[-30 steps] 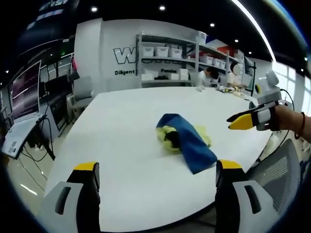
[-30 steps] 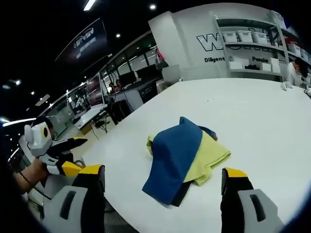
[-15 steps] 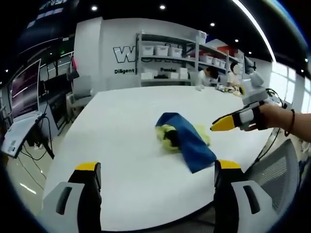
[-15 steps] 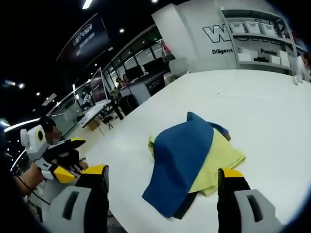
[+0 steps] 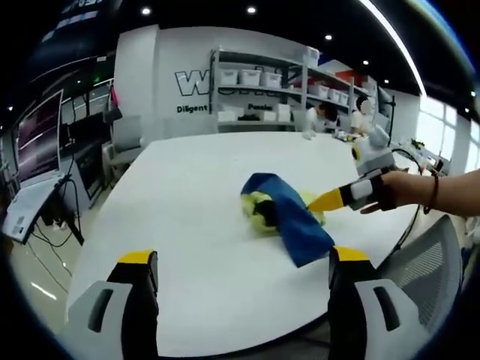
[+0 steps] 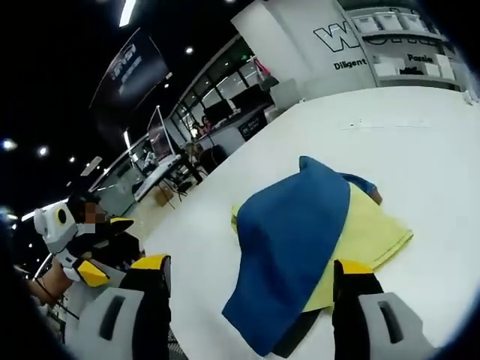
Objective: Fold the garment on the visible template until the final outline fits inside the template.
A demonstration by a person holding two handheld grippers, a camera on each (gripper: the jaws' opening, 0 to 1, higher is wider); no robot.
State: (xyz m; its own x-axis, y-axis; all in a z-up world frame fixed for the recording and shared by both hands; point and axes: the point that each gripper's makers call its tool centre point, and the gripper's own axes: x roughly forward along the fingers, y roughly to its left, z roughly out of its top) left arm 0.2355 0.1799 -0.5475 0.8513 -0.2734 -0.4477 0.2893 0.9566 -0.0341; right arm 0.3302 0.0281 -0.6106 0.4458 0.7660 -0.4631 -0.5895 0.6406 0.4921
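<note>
Right gripper (image 5: pixel 319 202) advanced to garment (image 5: pixel 285 214), fingers wide; left gripper (image 5: pixel 240 262) hovering.

Over the last second the right gripper (image 5: pixel 318 202) came down and in from beside the white table (image 5: pixel 187 195), until its closed yellow tips reached the edge of the blue and yellow garment (image 5: pixel 285 215), which looms larger between its jaws.

Big white wall (image 5: pixel 169 56) with dark lettering, shelves (image 5: pixel 259 94) stacked with white bins against it, ceiling spotlights (image 5: pixel 250 11) glowing overhead, a grey mesh chair (image 5: pixel 427 262) by the table's near edge, monitors (image 5: pixel 37 139) at left.
</note>
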